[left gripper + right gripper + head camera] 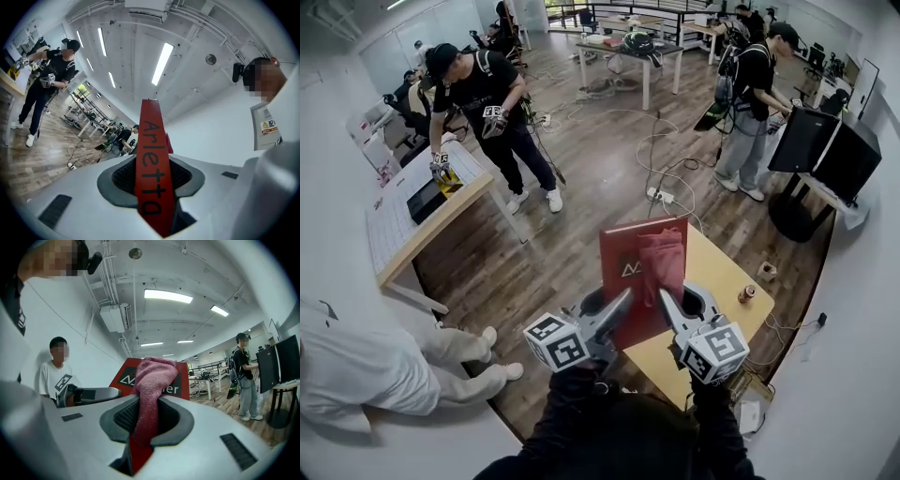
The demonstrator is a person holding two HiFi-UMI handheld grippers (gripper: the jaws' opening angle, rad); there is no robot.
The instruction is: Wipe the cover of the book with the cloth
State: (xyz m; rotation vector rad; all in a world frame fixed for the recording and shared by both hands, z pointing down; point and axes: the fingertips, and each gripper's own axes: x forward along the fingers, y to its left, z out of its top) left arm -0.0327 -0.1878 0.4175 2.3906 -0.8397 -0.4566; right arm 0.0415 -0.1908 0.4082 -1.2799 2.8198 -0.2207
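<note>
I read left claw [625,299] shut tight on book [623,253] spine, book held up mid-frame. Right claw [667,301] pinches pink cloth [663,261], draped against red cover. Bench [727,277] lower right.

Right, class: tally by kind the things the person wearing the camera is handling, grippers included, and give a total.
Book: 1
Cloth: 1
Grippers: 2, the left gripper and the right gripper
Total: 4
</note>
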